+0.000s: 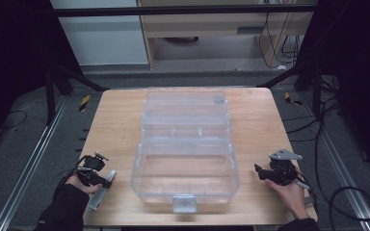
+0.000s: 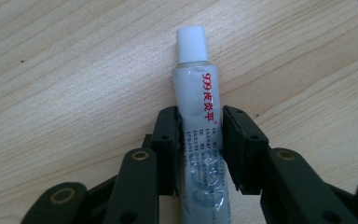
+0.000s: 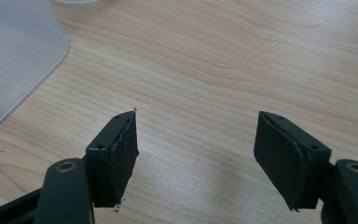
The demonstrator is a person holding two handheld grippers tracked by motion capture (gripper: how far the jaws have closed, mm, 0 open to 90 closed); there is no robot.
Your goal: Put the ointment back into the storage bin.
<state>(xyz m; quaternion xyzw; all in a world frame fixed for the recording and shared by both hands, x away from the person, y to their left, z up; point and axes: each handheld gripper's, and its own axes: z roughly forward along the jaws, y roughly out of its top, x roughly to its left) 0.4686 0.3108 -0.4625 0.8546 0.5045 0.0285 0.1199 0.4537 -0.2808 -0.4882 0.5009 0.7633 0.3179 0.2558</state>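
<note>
While pinching, seemingly snugly, a white-capped tube [image 2: 201, 140]: left gripper [image 2: 200, 149]; right gripper [image 3: 196, 158] spread wide, empty.

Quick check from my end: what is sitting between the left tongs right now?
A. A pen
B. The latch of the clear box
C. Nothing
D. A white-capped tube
D. In the left gripper view the left tongs sit around a tube with a white cap and red print, lying on the wooden table.

Wooden table [image 1: 120, 120] carries a clear box [image 1: 185, 159] (open) and tube [image 1: 101, 192].
</note>
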